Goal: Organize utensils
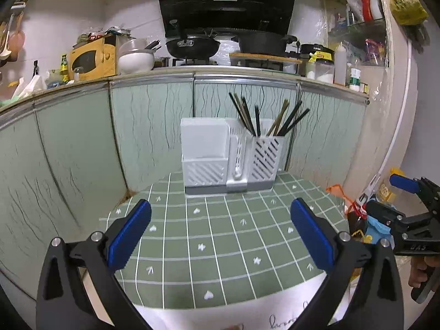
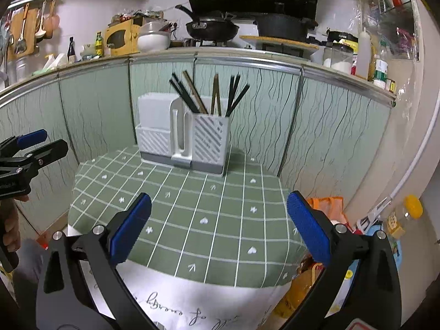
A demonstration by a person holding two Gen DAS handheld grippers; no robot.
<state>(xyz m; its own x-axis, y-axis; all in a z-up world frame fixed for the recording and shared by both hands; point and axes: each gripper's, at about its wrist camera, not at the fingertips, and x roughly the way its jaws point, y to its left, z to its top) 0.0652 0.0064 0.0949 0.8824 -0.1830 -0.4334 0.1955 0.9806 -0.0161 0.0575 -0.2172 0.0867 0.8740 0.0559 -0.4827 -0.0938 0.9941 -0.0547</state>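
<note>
Two hand-held grippers hover over the near edge of a small table draped in a green grid-patterned cloth [image 1: 220, 236]. The left gripper [image 1: 220, 233] has its blue-padded fingers spread wide and grasps nothing; the right gripper [image 2: 218, 231] is likewise spread and empty. Each shows at the side of the other's view, a hand on its handle. Nothing lies on the cloth between either gripper and the white utensil holder [image 1: 229, 159] straight ahead at the table's far edge, against green cabinet doors [image 1: 82, 143]. Dark and wooden chopsticks [image 1: 264, 115] stand fanned in its right slotted cup. Beyond and above, a wok [image 1: 192, 45], a black pot [image 1: 261, 42] and a yellow toy-like microwave box [image 1: 90, 59] crowd the counter.
</note>
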